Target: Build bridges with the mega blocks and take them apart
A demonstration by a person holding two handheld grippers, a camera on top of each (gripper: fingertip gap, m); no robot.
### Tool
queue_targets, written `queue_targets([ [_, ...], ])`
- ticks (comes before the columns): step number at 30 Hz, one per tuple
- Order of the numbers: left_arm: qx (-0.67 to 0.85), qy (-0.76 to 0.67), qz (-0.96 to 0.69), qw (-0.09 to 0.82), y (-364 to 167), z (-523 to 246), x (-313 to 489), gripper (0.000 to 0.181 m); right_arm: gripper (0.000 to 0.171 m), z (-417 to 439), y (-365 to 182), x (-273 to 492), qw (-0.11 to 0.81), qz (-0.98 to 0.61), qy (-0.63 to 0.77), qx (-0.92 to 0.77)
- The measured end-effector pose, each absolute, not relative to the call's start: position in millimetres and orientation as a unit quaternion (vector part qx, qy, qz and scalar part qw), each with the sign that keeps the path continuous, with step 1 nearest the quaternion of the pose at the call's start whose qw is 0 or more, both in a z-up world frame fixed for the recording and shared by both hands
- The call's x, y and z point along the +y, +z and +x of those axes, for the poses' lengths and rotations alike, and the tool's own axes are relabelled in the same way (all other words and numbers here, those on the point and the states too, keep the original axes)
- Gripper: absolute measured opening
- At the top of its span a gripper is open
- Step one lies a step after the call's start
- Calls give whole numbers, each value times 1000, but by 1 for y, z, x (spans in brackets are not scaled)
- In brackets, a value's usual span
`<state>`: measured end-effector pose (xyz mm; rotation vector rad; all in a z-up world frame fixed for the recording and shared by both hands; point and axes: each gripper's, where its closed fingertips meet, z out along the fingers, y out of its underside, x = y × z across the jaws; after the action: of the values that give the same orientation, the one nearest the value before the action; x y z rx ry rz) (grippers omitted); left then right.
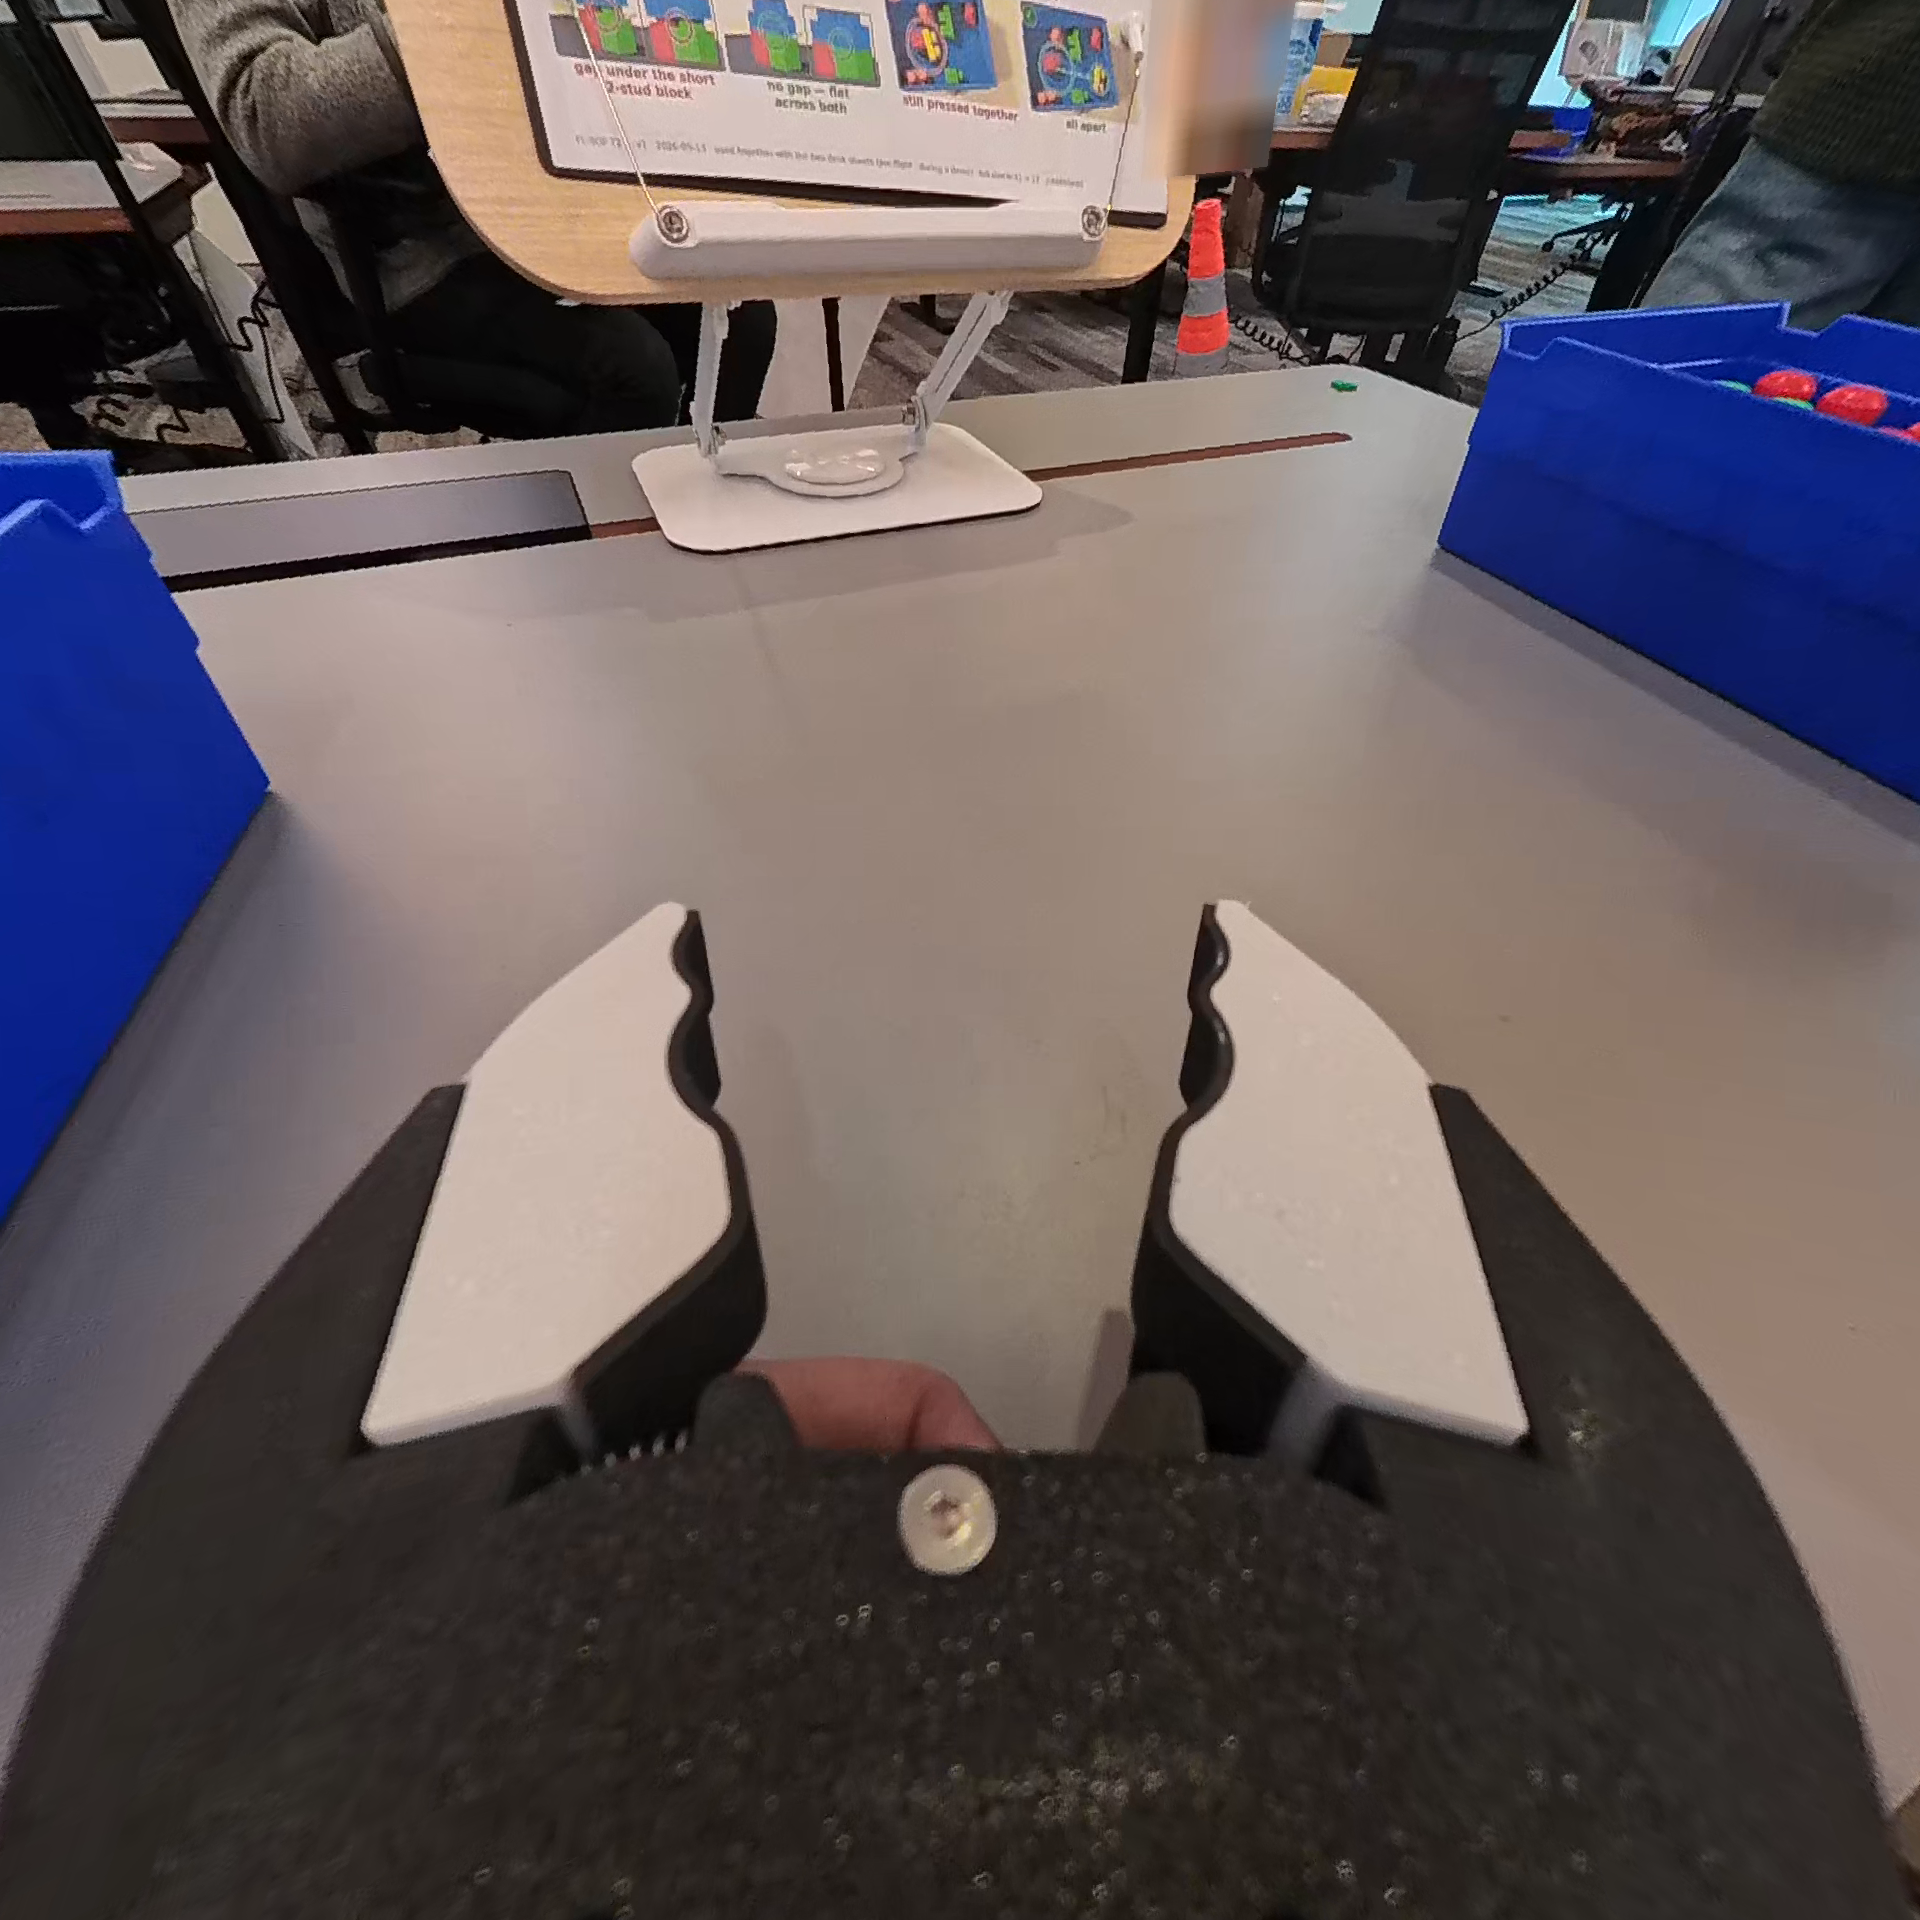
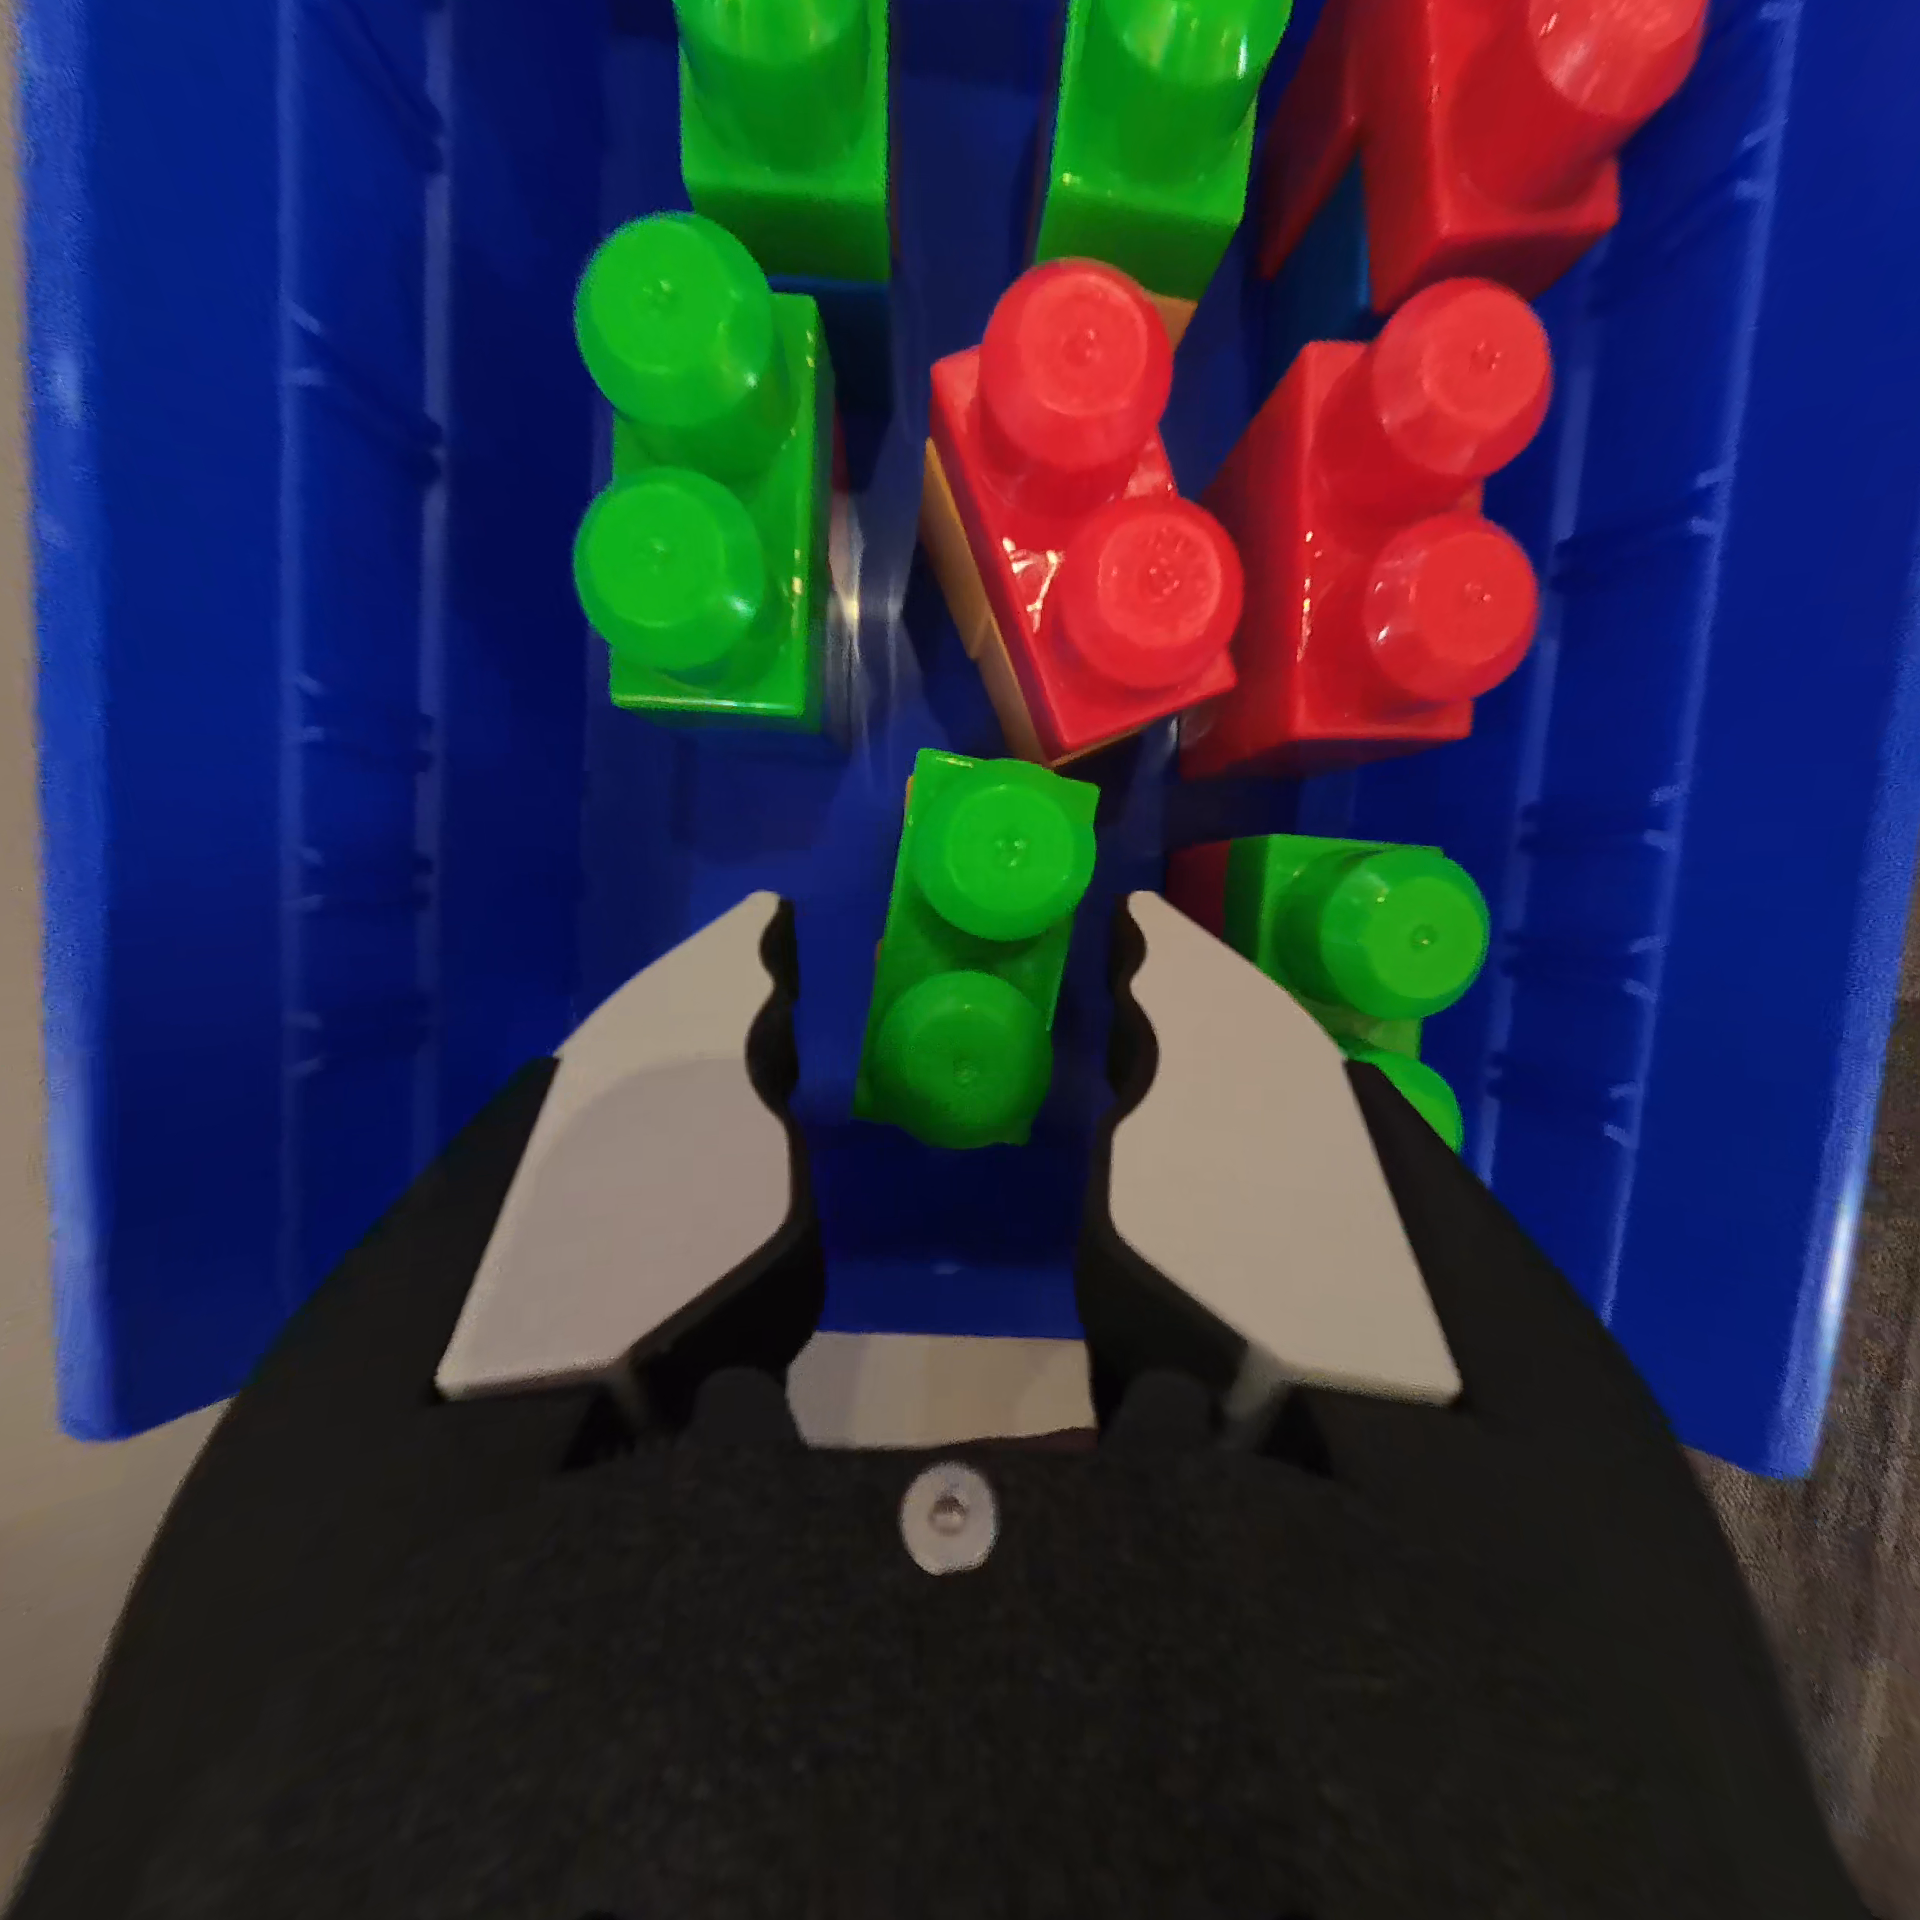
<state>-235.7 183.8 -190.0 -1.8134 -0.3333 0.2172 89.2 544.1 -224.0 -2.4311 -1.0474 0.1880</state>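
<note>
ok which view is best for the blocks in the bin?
Right wrist view: it looks straight down into the blue bin, with green and red blocks clear, one green block between the open right gripper fingers. Left wrist view shows only a few red tops at its edge.

the table [image 1: 935,727] is a smooth matt grey laminate. both blue bins [image 1: 1683,582] [image 2: 260,727] look like moulded plastic with a slight sheen. the green blocks [image 2: 966,966] and red blocks [image 2: 1091,520] are glossy plastic — highlights on their studs. the left gripper [image 1: 951,1023] has a grainy matt black body, smooth pale finger plates and a shiny metal screw [image 1: 945,1519]; the stand's board [image 1: 499,187] looks wood-grained.
</note>
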Motion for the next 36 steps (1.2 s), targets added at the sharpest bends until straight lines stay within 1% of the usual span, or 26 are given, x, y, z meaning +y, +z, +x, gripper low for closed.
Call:
queue_targets([
  [2,-144,94,-782,599,-190,-236,184,88,64,87,-208,542,268,-881,67,-385],
  [3,-144,96,-781,600,-189,-236,183,88,64,86,-194,541,292,-873,64,-387],
  [5,-147,102,-779,601,-188,-238,182,88,65,78,-158,534,359,-846,61,-388],
  [8,-153,115,-775,602,-187,-242,180,87,69,46,-103,504,476,-779,105,-395],
  [10,-159,122,-775,600,-187,-245,180,87,70,21,-86,476,529,-734,140,-403],
  [12,-166,132,-772,599,-185,-249,178,87,73,-8,-83,444,557,-696,195,-409],
  [15,-176,153,-766,599,-179,-255,174,86,75,-47,-98,396,570,-654,274,-416],
  [17,-189,162,-758,603,-174,-258,169,86,75,-65,-117,373,564,-644,307,-416],
  [21,-204,170,-738,620,-164,-258,160,83,78,-80,-152,340,553,-641,365,-387],
  [22,-197,183,-741,615,-164,-259,159,83,80,-79,-160,334,554,-641,366,-385],
  [25,-191,204,-739,613,-163,-260,153,83,78,-78,-174,322,549,-641,343,-412],
  [36,-188,192,-755,598,-180,-254,158,82,79,-74,-186,331,525,-664,335,-414],
])
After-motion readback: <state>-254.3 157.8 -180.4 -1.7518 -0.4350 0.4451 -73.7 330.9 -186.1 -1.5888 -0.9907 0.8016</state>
